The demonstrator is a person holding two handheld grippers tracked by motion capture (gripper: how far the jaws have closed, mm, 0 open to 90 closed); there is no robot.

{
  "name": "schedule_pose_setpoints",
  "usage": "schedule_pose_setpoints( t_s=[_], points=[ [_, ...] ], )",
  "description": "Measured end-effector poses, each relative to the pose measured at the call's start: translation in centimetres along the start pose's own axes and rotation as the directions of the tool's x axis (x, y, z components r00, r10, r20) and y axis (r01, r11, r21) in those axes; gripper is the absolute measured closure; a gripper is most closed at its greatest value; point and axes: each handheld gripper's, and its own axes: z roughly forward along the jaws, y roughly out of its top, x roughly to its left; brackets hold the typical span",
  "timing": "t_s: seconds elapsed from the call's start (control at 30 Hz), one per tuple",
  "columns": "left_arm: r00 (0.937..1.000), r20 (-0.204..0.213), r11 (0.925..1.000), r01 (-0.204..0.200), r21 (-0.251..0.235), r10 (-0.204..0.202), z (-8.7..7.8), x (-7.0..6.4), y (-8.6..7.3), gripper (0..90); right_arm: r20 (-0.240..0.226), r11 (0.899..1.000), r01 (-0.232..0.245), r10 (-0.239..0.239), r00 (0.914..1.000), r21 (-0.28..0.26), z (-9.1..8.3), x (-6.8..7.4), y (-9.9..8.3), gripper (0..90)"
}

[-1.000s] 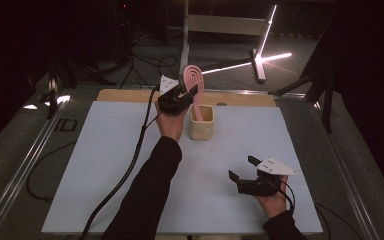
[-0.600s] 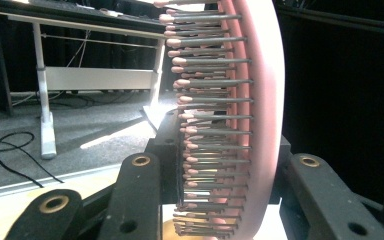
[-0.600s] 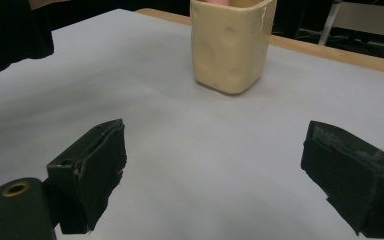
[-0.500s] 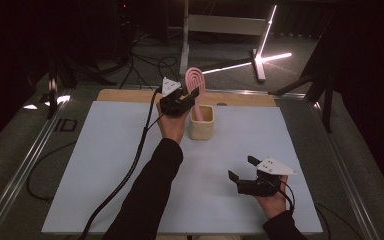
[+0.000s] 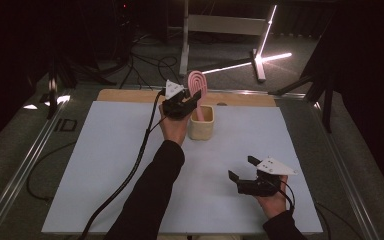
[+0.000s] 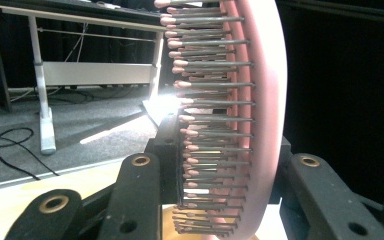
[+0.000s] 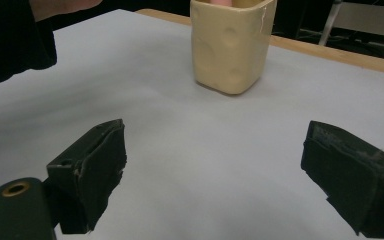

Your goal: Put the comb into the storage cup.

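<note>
A pink hairbrush (image 5: 197, 82) stands upright with its handle down inside a cream cup (image 5: 200, 125) at the far middle of the white mat. My left gripper (image 5: 194, 97) is shut on the brush just above the cup's rim. In the left gripper view the bristles and pink back of the brush (image 6: 260, 100) sit between the two jaws. My right gripper (image 5: 242, 167) hovers open over the near right of the mat, holding nothing. The right gripper view shows its jaws (image 7: 215, 175) spread wide, facing the cup (image 7: 230, 45).
The white mat (image 5: 105, 165) covers a table with a wooden strip (image 5: 130, 95) along the far edge. A black cable (image 5: 140, 155) trails from the left gripper toward the near edge. Beyond the table are a metal frame (image 5: 220, 25) and bright light strips (image 5: 265, 35).
Hardly anything differs: the left gripper and the brush have shifted very slightly over the cup. The right gripper stays in place, open.
</note>
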Motion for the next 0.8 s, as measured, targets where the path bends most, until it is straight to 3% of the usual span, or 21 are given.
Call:
schedule_pose_setpoints(
  t_s=[0.53, 0.8],
  points=[
    [1.0000, -0.002, 0.9999, 0.006, 0.015, -0.006, 0.5, -0.2, -0.7, 64.7, 0.000, 1.000, 0.001, -0.001, 1.0000, 0.004, 0.1, 0.0, -0.1, 10.7],
    [0.9996, 0.001, 0.9995, 0.028, 0.017, -0.028, 0.7, -0.2, -1.3, 64.6, 0.000, 1.000, 0.002, -0.002, 1.0000, 0.003, 0.1, 0.0, -0.1, 10.8]
  ],
)
